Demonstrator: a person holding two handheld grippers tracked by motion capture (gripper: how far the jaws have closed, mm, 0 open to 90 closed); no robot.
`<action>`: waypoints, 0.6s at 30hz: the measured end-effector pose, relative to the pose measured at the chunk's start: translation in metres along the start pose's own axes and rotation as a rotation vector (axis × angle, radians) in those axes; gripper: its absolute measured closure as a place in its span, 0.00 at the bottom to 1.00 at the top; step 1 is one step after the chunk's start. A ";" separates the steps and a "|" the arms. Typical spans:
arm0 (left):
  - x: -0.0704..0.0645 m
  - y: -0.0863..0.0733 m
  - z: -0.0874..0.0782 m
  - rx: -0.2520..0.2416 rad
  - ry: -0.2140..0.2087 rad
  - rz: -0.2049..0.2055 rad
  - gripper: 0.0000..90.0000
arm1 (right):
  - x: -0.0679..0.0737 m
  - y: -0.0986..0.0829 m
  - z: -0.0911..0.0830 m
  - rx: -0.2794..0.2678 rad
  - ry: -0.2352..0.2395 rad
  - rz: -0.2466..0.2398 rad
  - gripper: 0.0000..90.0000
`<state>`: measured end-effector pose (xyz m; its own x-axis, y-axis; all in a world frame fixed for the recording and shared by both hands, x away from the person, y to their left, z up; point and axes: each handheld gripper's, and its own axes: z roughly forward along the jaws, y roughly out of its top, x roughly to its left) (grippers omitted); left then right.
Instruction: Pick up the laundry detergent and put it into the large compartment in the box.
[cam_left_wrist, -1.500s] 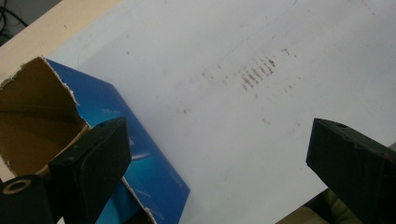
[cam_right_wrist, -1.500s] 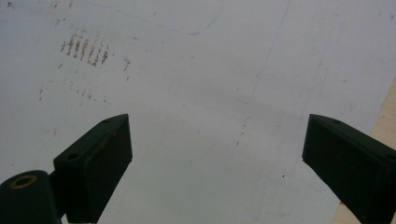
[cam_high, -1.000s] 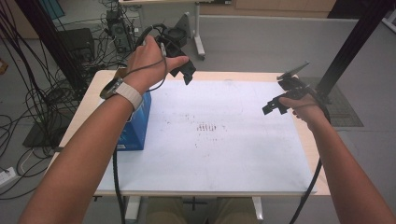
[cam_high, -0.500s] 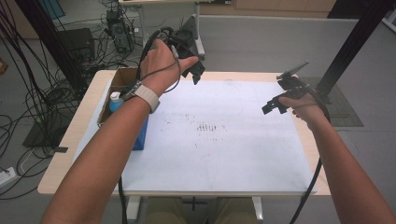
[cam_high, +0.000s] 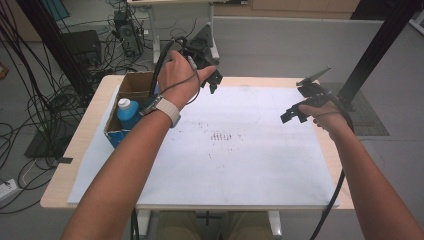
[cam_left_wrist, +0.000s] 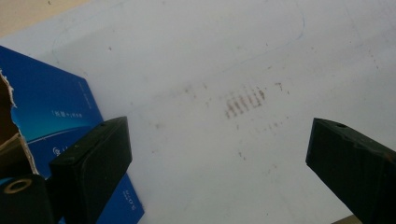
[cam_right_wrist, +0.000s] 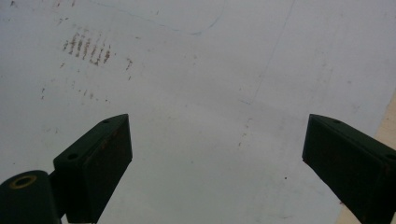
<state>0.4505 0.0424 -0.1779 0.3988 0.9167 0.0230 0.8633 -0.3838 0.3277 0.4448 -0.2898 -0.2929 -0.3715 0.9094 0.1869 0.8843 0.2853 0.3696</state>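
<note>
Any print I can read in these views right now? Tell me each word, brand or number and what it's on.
Blue carton: small white print in two places on its side, too blurred to read.
Blue bottle standing in the carton: no label legible.
White mat: brown smudges and faint pen lines, no writing.
Nothing else carries text.

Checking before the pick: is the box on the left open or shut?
Open: the box has its top flaps up, with a blue bottle standing upright inside.
</note>
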 end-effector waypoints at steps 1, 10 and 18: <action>0.000 -0.001 0.001 -0.003 0.008 0.000 0.08 | 0.000 0.000 0.000 0.000 0.000 0.000 0.09; -0.002 -0.004 0.011 -0.017 -0.006 -0.028 0.09 | -0.002 -0.004 0.003 -0.002 0.007 0.004 0.09; -0.004 -0.002 0.018 -0.023 -0.002 -0.044 0.09 | -0.004 -0.003 0.003 -0.001 0.005 0.007 0.09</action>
<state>0.4531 0.0375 -0.1958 0.3615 0.9323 0.0067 0.8727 -0.3409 0.3496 0.4444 -0.2937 -0.2980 -0.3667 0.9098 0.1944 0.8866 0.2784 0.3694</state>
